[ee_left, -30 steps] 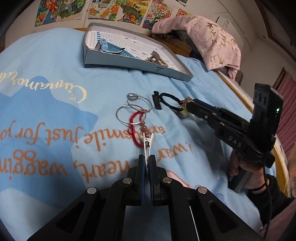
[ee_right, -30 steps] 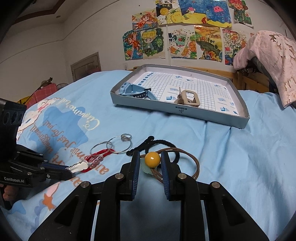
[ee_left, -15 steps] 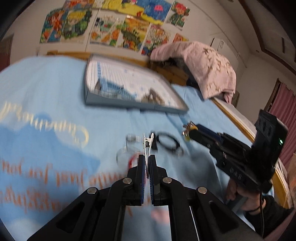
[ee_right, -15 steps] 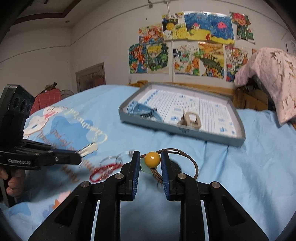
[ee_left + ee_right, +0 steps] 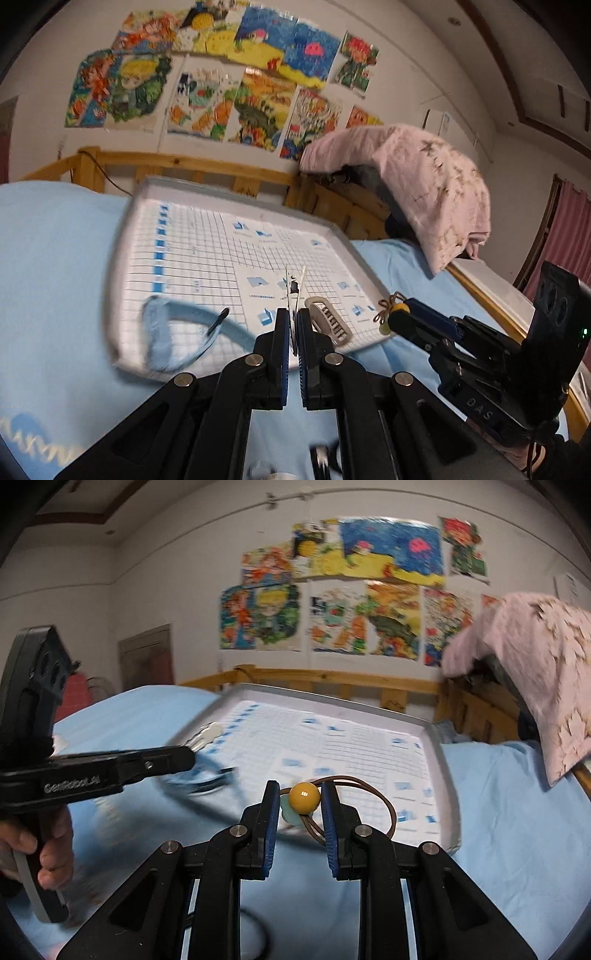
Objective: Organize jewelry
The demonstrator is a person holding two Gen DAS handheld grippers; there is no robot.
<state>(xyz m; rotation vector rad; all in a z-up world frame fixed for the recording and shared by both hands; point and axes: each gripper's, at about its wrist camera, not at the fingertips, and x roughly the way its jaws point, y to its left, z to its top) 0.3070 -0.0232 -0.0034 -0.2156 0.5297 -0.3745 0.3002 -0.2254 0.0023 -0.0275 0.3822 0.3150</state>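
Note:
My left gripper [image 5: 294, 328] is shut on a silver hair clip [image 5: 294, 284] and holds it above the near part of the grey tray [image 5: 122, 280]. It also shows in the right wrist view [image 5: 186, 755] with the clip [image 5: 207, 734] over the tray's left rim. My right gripper [image 5: 299, 805] is shut on a brown cord hair tie with a yellow bead [image 5: 304, 795], held over the tray's near edge [image 5: 448, 805]; in the left wrist view it [image 5: 391, 317] hovers at the tray's right corner. A blue band [image 5: 166, 332] and a beige clip [image 5: 328, 325] lie in the tray.
The tray sits on a light blue bedsheet [image 5: 44, 280]. A wooden bed rail [image 5: 207, 166] runs behind it. A pink blanket [image 5: 424, 188] hangs over the rail at right. Drawings [image 5: 332, 590] cover the wall.
Both grippers rose from the sheet and moved forward to the tray, carrying the silver clip and the beaded hair tie. The rings and red item have dropped out of view.

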